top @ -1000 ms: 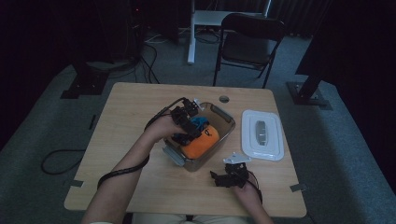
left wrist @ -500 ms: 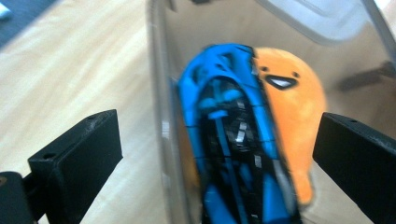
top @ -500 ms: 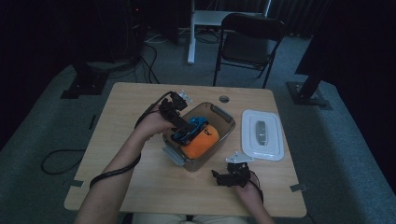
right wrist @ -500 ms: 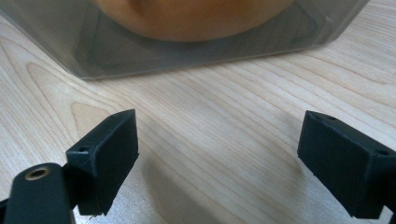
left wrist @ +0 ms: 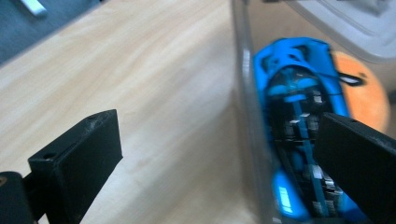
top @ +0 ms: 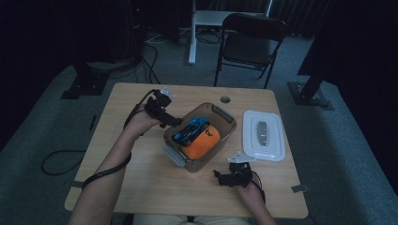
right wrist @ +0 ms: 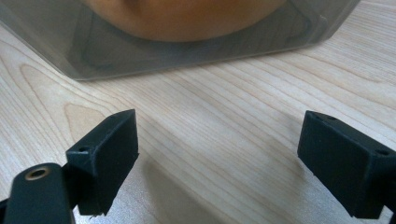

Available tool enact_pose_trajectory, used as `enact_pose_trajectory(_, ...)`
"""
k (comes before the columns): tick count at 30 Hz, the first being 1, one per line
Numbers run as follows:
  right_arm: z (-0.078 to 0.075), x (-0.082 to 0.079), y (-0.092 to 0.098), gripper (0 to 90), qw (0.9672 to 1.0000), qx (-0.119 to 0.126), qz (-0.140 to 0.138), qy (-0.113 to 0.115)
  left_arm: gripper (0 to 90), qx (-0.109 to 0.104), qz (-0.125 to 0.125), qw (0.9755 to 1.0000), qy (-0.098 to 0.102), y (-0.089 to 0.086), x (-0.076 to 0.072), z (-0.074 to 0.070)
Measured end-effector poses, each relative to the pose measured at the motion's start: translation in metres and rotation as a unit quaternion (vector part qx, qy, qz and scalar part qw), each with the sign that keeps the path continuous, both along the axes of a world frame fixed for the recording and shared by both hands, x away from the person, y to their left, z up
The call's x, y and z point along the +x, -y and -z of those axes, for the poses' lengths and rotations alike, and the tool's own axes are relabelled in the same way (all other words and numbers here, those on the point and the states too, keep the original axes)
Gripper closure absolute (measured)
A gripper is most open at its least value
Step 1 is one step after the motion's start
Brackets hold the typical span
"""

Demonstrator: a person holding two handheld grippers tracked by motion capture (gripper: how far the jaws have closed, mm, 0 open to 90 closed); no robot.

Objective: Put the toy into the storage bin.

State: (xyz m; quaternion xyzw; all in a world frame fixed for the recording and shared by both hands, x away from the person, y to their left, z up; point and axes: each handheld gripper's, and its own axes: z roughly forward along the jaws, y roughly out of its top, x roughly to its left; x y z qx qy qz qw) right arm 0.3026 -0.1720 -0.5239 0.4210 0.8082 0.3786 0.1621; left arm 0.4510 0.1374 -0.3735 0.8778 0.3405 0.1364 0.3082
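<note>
From left to right across the high view: we find the left gripper (top: 165, 112) at the near-left rim of the clear container (top: 227, 123), its jaws spread and holding nothing; the left gripper view shows one jaw outside the container wall over bare wood and the other inside, above the blue toy car (left wrist: 299, 135). We judge the step in hand to be working at the container's contents, and to do it well we would keep the jaws wide until they clear or straddle the wall squarely, since the thin transparent rim is easy to clip and a push there could slide the whole container across the surface (top: 141, 183). The car lies inside the container, along its left side, resting against the orange rounded object (top: 202, 143) that takes up much of the near end; the car is glossy blue with dark detailing along its middle, and we read it as rigid and light. Further right, the right gripper (top: 230, 177) rests low near the container's front corner, jaws likewise spread and empty, well placed to steady the wall if needed. At far right the white lid (top: 264, 136) lies flat on the surface, apart from the container.
</note>
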Motion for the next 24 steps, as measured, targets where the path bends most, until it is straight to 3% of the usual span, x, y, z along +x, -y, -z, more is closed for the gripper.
enact_pose_trajectory(9, -0.001, 0.001, 0.001, 12.0, 1.0, 0.003, 0.002, -0.001, 2.0, -0.018, -0.03, 0.9993, 0.011, -0.025, 0.014, 0.018)
enact_pose_trajectory(12, -0.001, 0.001, 0.001, 12.0, 1.0, 0.002, 0.002, 0.0, 2.0, -0.034, -0.042, 0.9984, 0.013, -0.033, 0.02, 0.028)
enact_pose_trajectory(17, -0.005, 0.005, 0.004, 12.0, 0.9999, 0.001, 0.009, 0.008, 1.9, -0.031, -0.054, 0.998, 0.011, -0.039, 0.028, 0.05)
enact_pose_trajectory(20, -0.008, 0.008, 0.007, 12.0, 0.9998, 0.004, 0.016, 0.012, 2.0, -0.023, -0.058, 0.9981, -0.004, -0.04, 0.032, 0.066)
enact_pose_trajectory(22, -0.01, 0.012, 0.007, 12.0, 0.9997, -0.002, 0.016, 0.016, 2.0, -0.005, -0.059, 0.9981, -0.017, -0.039, 0.034, 0.083)
enact_pose_trajectory(24, -0.011, 0.013, 0.007, 12.0, 0.9997, 0.006, 0.007, 0.021, 2.0, -0.007, -0.058, 0.9981, -0.02, -0.037, 0.035, 0.09)
